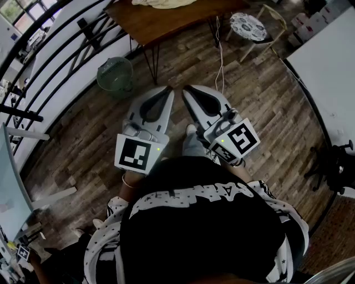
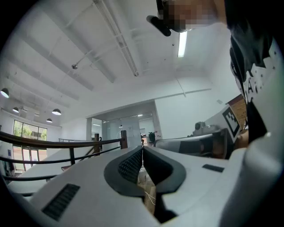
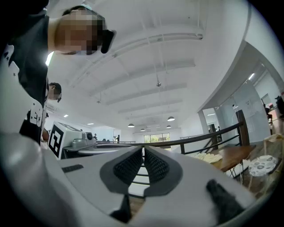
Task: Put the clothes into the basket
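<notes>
- Clothes [image 1: 164,3], a cream crumpled heap of fabric, lie at the far edge of the brown wooden table [image 1: 166,25] with thin black legs, at the top of the head view. The right gripper view shows them on that surface too.
- The round pale-green mesh basket [image 1: 115,76] stands on the wood-plank floor [image 1: 266,111] just left of the table's near leg, apart from the Clothes.
- The left gripper [image 1: 167,91], white with dark ribbed pads and a marker cube at its rear, is held on the near side of the table, well apart from it and close to the person's body. In its own view its jaws are closed together with nothing between them.
- The right gripper [image 1: 187,90], of the same white build, lies just beside the left one on the near side of the table, with the two tips close together. In its own view its jaws stand almost together with only a thin slit between the pads, and they hold nothing.
- A light wooden chair with a round patterned seat [image 1: 248,26] stands at the table's right end.
- A thin white cable [image 1: 221,55] runs over the floor from under the table toward the grippers.
- A black metal railing [image 1: 66,50] runs along the left of the table.
- The person's black top with white lettering [image 1: 199,222] fills the lower head view, nearest the camera and farthest from the table.
</notes>
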